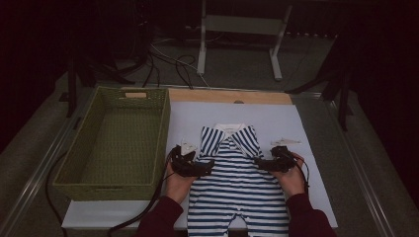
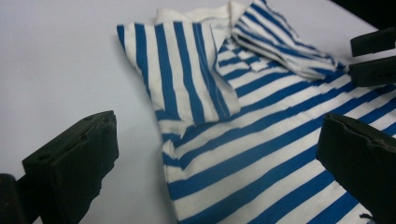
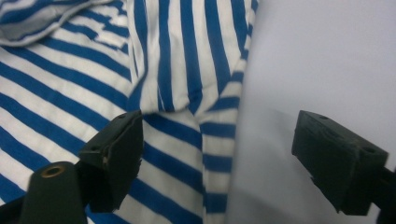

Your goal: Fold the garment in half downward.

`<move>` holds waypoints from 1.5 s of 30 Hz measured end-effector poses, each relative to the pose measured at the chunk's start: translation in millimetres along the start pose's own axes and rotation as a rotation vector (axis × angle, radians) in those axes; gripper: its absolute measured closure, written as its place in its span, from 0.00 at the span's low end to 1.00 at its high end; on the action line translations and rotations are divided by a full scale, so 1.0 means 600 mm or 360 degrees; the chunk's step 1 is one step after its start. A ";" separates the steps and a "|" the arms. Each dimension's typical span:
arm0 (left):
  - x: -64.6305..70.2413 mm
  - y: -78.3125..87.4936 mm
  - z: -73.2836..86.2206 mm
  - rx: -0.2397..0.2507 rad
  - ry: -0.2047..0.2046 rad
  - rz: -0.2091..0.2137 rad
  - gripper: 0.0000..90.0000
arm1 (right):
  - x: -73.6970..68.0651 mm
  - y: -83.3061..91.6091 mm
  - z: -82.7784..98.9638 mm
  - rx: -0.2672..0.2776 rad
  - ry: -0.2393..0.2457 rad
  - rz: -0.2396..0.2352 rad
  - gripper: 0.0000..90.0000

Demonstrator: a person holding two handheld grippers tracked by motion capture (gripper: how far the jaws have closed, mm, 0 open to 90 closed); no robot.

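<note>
A blue-and-white striped baby garment (image 1: 237, 180) lies flat on a white sheet (image 1: 276, 118), collar at the far end and both short sleeves folded in over the chest. My left gripper (image 1: 210, 165) lies at the garment's left edge, pointing right. In the left gripper view its jaws stand wide apart (image 2: 215, 158), one over the sheet and one over the stripes (image 2: 261, 140), below the folded sleeve. My right gripper (image 1: 257, 162) mirrors it at the right edge. Its jaws (image 3: 224, 156) are open astride the garment's side hem (image 3: 215, 140), pads pressing on nothing.
A green woven basket (image 1: 163, 128) with nothing in it stands left of the sheet, close to my left hand. Two small white tags (image 1: 188, 145) (image 1: 285, 141) lie on the sheet beside the sleeves. Cables (image 1: 168, 64) and a metal stand (image 1: 242, 24) lie beyond the table.
</note>
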State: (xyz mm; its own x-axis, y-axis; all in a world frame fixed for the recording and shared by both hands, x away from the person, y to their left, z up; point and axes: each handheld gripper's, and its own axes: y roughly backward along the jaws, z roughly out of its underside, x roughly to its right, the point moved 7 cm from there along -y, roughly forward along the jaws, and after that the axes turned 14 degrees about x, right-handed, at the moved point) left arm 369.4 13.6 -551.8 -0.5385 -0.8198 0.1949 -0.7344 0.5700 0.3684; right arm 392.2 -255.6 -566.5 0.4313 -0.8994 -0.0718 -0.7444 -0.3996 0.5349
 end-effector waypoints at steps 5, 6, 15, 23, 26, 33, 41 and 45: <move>-0.002 -0.003 0.012 -0.0067 -0.0004 -0.0017 0.01 | 0.001 0.005 0.014 -0.0021 -0.0006 -0.0001 0.22; -0.003 -0.004 0.015 -0.0080 -0.0008 -0.0021 0.01 | 0.001 0.006 0.017 -0.0028 -0.0007 -0.0002 0.22; -0.013 -0.004 0.040 -0.0195 -0.0006 -0.0129 0.18 | -0.008 0.020 0.029 -0.0051 0.0062 0.0033 0.25; -0.014 0.004 0.042 -0.0237 -0.0051 -0.0228 0.30 | -0.010 0.029 0.034 -0.0054 0.0084 0.0045 0.28; -0.015 0.006 0.041 -0.0263 -0.0050 -0.0273 0.34 | -0.011 0.035 0.036 -0.0059 0.0074 0.0052 0.32; -0.007 0.014 0.047 -0.0267 -0.0099 -0.0341 0.36 | -0.012 0.048 0.042 -0.0055 0.0078 0.0043 0.40; -0.001 0.019 0.051 -0.0264 -0.0119 -0.0352 0.39 | -0.017 0.062 0.049 -0.0034 0.0087 0.0016 0.57; 0.002 0.025 0.053 -0.0256 -0.0124 -0.0319 0.48 | -0.020 0.069 0.051 -0.0046 0.0075 0.0008 0.65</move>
State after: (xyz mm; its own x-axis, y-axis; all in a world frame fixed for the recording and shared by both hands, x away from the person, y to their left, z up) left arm 344.4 22.9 -574.6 -0.4234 -0.9053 0.0353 -0.7580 0.3753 0.5335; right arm 340.7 -267.0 -569.5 0.4514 -0.8918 -0.0297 -0.7321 -0.3892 0.5591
